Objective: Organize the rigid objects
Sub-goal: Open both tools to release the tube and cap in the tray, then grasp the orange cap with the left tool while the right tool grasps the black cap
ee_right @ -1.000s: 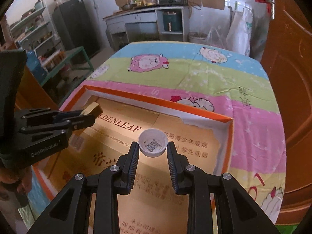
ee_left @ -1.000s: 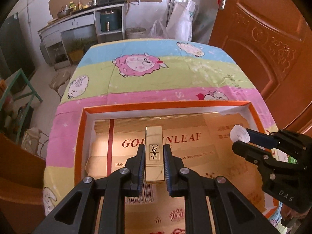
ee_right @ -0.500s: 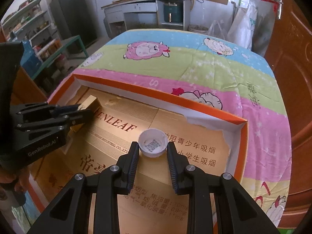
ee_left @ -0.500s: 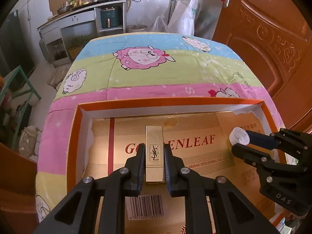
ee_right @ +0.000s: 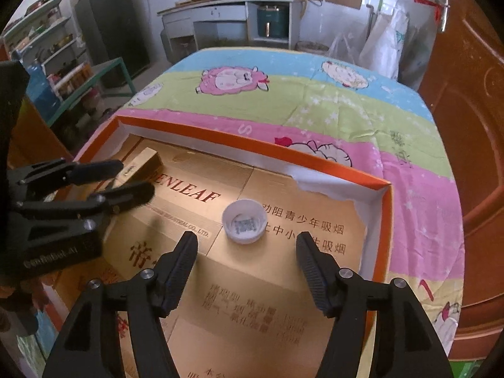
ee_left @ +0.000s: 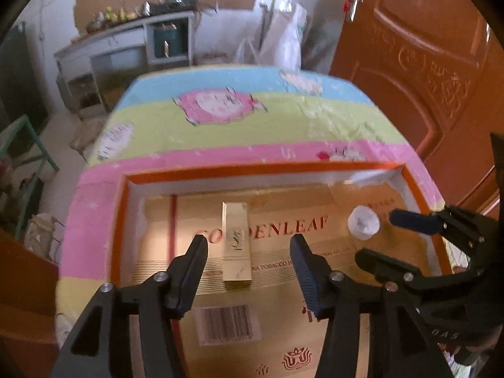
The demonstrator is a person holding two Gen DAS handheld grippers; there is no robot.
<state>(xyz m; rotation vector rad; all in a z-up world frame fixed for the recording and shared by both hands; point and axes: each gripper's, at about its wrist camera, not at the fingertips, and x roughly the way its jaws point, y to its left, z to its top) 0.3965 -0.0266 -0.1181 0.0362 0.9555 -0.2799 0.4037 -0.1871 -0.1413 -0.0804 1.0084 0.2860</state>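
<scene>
Both hand-held grippers have just sprung apart, releasing their loads into the box [ee_right: 375, 186].

Placement step looks finished: on the box's cardboard floor the gold case [ee_left: 236, 245] lies flat between the spread jaws of the left hand-held gripper [ee_left: 249, 249], untouched by either pad; the white cap [ee_right: 244, 220] sits mouth-up just ahead of the right hand-held gripper [ee_right: 247, 252], whose jaws also stand wide and clear. Next, I judge, each should back straight out without nudging its piece.
</scene>
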